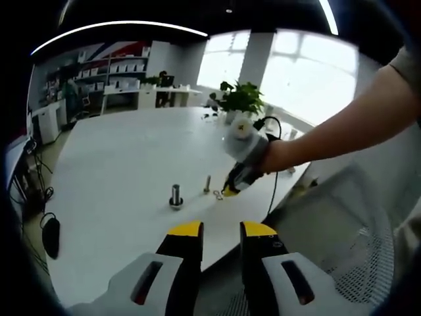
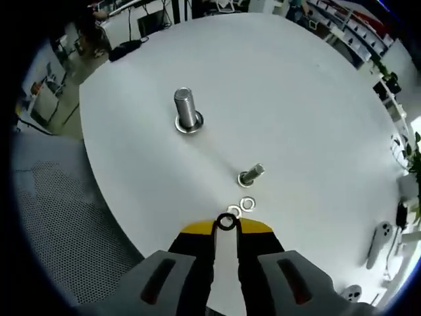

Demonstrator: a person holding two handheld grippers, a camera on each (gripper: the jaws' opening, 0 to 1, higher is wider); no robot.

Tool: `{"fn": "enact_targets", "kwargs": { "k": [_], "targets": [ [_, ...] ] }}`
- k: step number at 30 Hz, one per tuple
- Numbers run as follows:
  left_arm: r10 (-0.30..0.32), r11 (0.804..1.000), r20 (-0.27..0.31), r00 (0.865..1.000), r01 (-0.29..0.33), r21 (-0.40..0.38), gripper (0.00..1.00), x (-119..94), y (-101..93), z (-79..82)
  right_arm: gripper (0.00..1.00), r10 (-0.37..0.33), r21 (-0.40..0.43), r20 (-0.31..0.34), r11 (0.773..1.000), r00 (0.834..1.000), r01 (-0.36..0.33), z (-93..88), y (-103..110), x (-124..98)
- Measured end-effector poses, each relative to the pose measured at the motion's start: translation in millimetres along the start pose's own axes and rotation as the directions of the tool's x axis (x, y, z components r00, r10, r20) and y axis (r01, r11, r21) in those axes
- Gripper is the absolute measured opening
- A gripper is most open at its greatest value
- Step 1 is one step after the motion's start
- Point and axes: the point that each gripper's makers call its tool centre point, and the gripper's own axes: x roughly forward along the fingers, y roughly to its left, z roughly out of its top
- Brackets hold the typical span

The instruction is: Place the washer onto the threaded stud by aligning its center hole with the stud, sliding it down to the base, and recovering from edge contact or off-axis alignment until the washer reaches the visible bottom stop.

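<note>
A large threaded stud [image 2: 187, 108] stands upright on the white table [image 2: 296, 99] with a washer around its base. A smaller stud [image 2: 250, 174] stands nearer, and two loose washers [image 2: 247, 203] lie just in front of it. My right gripper [image 2: 226, 227] is shut on a dark washer [image 2: 226, 222], pinched between its yellow tips right by the loose ones. From the left gripper view, the right gripper [image 1: 229, 191] is low over the table beside the small stud [image 1: 207, 184], with the large stud [image 1: 175, 195] to its left. My left gripper [image 1: 222, 230] hangs open at the table's near edge.
A person's arm [image 1: 342, 128] reaches in from the right. A mesh chair [image 2: 59, 217] sits by the table edge. A potted plant [image 1: 240, 100] and a cable [image 1: 273, 191] are at the far side. White devices [image 2: 378, 243] lie near the rim.
</note>
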Motion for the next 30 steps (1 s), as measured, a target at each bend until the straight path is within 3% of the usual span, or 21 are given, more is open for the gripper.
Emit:
{"fn": "enact_targets", "kwargs": {
  "k": [15,21,30],
  "targets": [
    [0.016,1.000,-0.019,1.000,-0.016,-0.004,0.19,0.9,2.5,-3.4,0.13,-0.050,-0.009,0.154,0.999,0.987,0.052,39.2,-23.1,-18.5],
    [0.021,1.000,-0.023,1.000,-0.022,-0.004,0.19,0.7,3.6,-3.9,0.13,-0.049,-0.025,0.174,0.998,0.983,0.054,46.6,-22.3,-17.8],
    [0.025,1.000,-0.030,0.999,-0.026,-0.003,0.19,1.1,4.9,-5.3,0.13,-0.041,-0.061,0.149,0.997,0.988,0.051,50.4,-24.0,-9.5]
  ]
}}
